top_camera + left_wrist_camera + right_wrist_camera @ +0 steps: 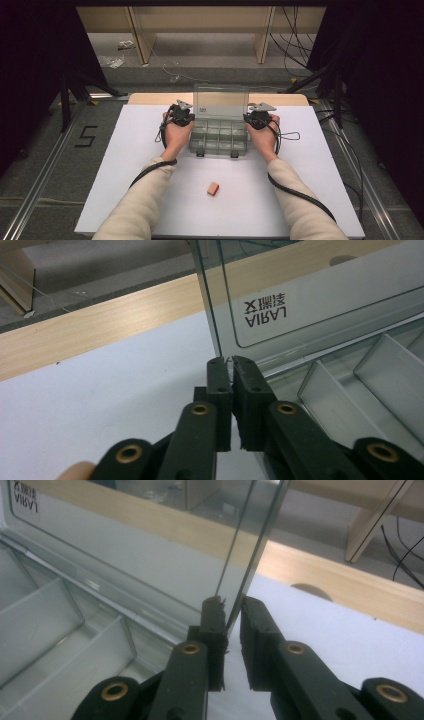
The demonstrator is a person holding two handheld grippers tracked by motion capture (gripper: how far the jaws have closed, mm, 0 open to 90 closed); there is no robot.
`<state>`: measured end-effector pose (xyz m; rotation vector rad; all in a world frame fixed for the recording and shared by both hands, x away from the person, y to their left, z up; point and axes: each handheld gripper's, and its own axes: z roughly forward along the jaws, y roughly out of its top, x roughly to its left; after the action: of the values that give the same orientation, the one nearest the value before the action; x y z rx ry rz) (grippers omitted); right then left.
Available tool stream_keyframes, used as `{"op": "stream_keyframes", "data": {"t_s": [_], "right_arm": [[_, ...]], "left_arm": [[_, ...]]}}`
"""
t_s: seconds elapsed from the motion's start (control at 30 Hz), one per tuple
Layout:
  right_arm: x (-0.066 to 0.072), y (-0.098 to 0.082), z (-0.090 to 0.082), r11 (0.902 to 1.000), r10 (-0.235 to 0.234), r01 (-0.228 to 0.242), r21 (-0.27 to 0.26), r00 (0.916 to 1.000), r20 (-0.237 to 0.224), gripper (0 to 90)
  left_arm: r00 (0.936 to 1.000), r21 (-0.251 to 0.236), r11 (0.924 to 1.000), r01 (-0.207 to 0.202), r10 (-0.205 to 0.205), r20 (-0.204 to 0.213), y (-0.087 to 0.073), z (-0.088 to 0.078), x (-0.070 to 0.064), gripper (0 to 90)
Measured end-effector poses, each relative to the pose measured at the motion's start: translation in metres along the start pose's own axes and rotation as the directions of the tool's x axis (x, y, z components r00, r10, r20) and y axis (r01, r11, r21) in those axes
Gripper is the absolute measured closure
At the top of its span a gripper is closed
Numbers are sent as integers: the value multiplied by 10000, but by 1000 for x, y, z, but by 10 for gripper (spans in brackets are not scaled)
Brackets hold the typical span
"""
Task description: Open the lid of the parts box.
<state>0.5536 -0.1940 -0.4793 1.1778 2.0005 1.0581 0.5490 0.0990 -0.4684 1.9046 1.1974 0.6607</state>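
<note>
A clear compartment box (218, 136) is taken as the landmark; it sits at the far middle of the white table (125, 165), and its lid (220, 102) stands upright at the back edge. The lid is judged to be already swung up, so the opening step looks done or nearly so.

The left gripper (181, 114) is held at the box's left rear corner. In the left gripper view its jaws are seen pinched nearly together on the lid's left edge (212, 315), right at the bottom of that edge by the hinge.

The right gripper (259, 116) is held at the box's right rear corner. In the right gripper view the lid's thin right edge (252, 545) runs down between the jaws. A slim gap shows beside the right-hand pad, so whether it is clamped cannot be told.

The compartments (220, 132) appear empty. A small orange block (213, 188) lies well in front of the box, nearer the person, untouched.

Left to do, by judgement: letting go of the lid, then fetching the block and putting it in a compartment.
</note>
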Motion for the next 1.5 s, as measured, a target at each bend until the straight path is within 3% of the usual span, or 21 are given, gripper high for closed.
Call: {"op": "stream_keyframes", "data": {"t_s": [0.23, 0.47, 0.6, 0.7, 0.93, 1.07, 1.17, 1.5], "right_arm": [[-2, 1, -3, 9999, 86, -86, 66, 10000, 9, 721], [-2, 5, -16, 10000, 4, -3, 76, 9999, -161, 582], [0, 2, -31, 9998, -203, 208, 68, 9978, -623, 478], [3, 0, -43, 9997, -251, 247, -52, 9953, -933, 395], [13, -8, -77, 9982, -528, 464, -368, 9781, -2012, 262], [18, -17, -93, 9986, -400, 293, -451, 9654, -2576, 215], [22, -25, -102, 9980, -548, 435, -463, 9587, -2790, 198], [39, -50, -130, 9940, -1093, 983, -489, 9287, -3543, 174]], "left_arm": [[9997, -314, 9995, -12, 19, 241, -11, -13, 5, 762], [9971, -837, 9956, -411, 462, 601, -28, -44, 3, 633], [9948, -890, 9959, -159, 247, 989, -30, -64, 6, 520], [9887, -920, 9957, 128, 12, 1502, -32, -78, 4, 436], [9813, -910, 9958, -44, 218, 1911, -42, -105, -4, 142], [9731, -933, 9952, -295, 499, 2248, -54, -119, -8, 34], [9690, -942, 9937, -612, 818, 2331, -64, -132, -8, 0], [9649, -860, 9930, -812, 1000, 2430, -96, -160, -5, 0]]}}
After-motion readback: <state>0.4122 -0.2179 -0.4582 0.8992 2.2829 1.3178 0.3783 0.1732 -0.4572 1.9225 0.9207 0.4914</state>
